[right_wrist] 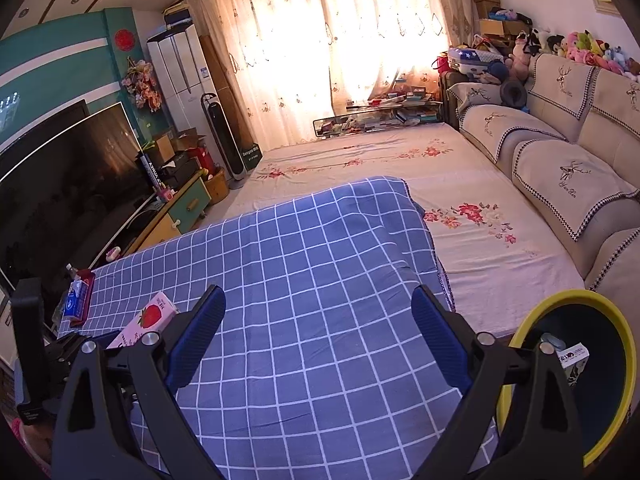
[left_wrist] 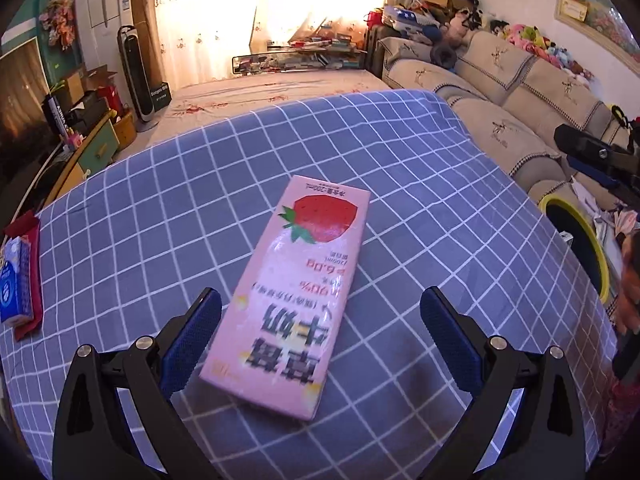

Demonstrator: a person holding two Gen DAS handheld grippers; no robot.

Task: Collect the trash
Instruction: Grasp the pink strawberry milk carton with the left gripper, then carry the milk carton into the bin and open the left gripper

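The left gripper hung wide open around the near end of the pink milk carton lying flat on the checked cloth; closing seemed next; the right gripper gaped empty beside the yellow-rimmed bin.

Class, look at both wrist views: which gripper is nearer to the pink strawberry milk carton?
Left. The left gripper is open with the strawberry milk carton lying between its fingers. The right gripper is open over bare checked cloth, the carton off to its left.
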